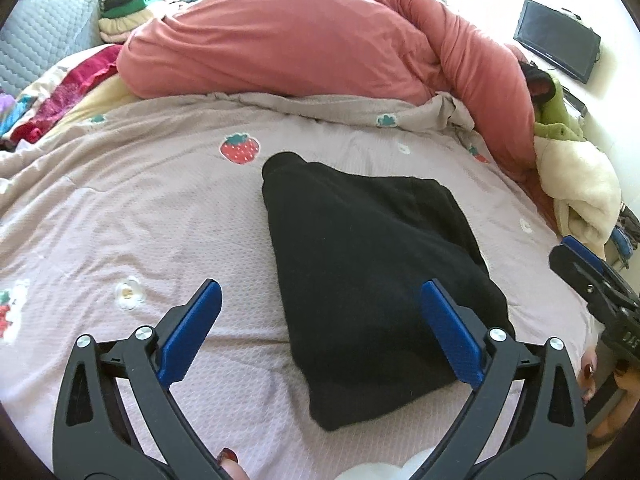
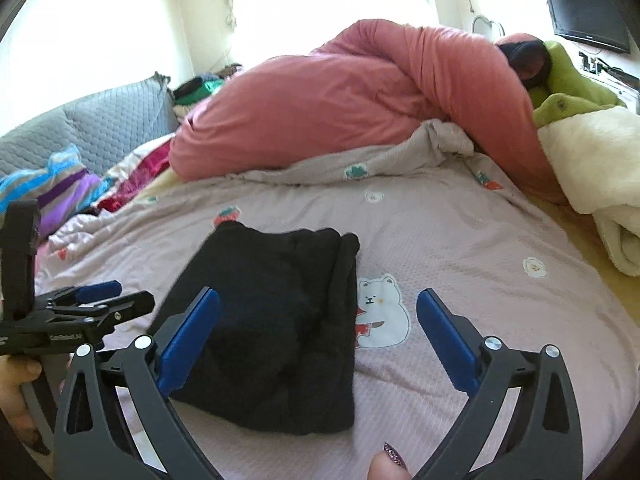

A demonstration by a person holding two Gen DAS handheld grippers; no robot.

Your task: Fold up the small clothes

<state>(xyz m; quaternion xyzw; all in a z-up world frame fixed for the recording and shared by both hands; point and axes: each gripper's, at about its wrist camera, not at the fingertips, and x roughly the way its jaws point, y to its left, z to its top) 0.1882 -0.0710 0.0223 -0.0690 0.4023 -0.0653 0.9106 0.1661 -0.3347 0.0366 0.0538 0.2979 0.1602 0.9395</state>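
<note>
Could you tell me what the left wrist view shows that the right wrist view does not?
Only the left wrist view shows the whole strawberry print. Only the right wrist view shows the bear print beside the black garment and the striped cloth. Both show the folded garment lying free on the bedspread, the pink duvet, the screen and both tools open.

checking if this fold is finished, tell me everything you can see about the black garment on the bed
The black garment is a soft, knit-looking dark cloth, folded into a compact, roughly trapezoid bundle, narrower at its far end. A thick rolled or layered edge runs along its right side in the right wrist view. It lies flat on the pale pink printed bedspread, near a strawberry print and partly beside a white bear print. Neither gripper touches it; both stand open above it.
</note>
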